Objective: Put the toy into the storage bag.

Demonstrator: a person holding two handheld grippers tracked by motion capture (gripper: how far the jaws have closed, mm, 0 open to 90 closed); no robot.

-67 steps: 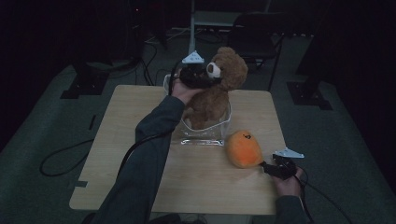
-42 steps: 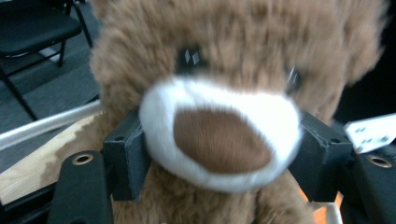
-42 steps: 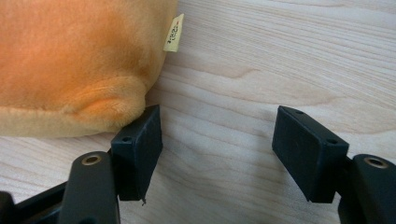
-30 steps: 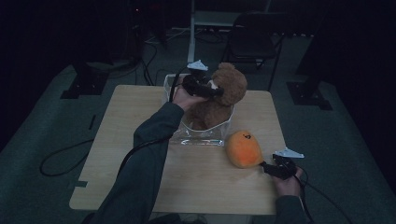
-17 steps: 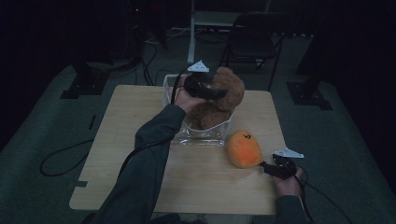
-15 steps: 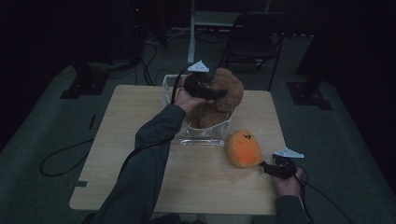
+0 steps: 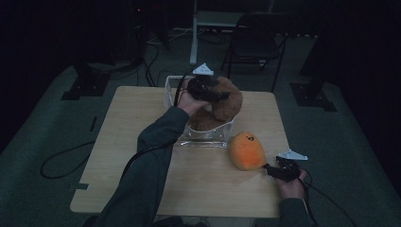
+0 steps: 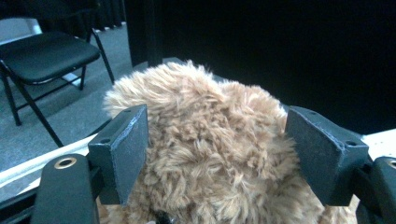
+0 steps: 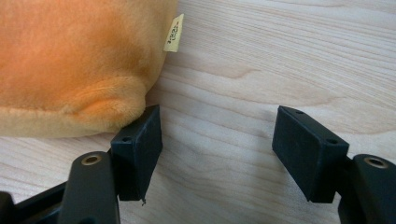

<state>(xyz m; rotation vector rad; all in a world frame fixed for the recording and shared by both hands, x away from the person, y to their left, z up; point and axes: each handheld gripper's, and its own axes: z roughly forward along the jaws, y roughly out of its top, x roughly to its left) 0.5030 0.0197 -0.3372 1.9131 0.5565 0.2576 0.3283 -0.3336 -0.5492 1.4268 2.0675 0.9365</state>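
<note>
Dark floor and black drapes surrounded a pale wooden bench (image 7: 127, 156), with a folding chair (image 7: 257, 42) standing beyond its far edge. Near the far middle of the bench sat a clear plastic bin (image 7: 203, 138), and a brown teddy bear (image 7: 222, 106) lay partly inside it, its fur rising above the rim. The left gripper (image 7: 208, 90) hovered over the bear's upper part, held by the left hand (image 7: 189, 101) at the end of a dark sleeve. In the left gripper view the teddy bear (image 8: 205, 154) sat between the two jaws, which stood wide apart; the left pad's edge met the fur, while the right pad appeared just clear of it, so the jaws were spread rather than clamped. An orange plush toy (image 7: 247, 151) lay on the bench in front of the bin's right corner. The right gripper (image 7: 272, 169) rested low on the bench just beside that toy, held by the right hand (image 7: 291, 182). In the right gripper view its jaws were spread wide with bare wood between them, the left jaw touching the orange plush toy (image 9: 70, 60), which carried a small yellowish tag (image 9: 173, 32).
</note>
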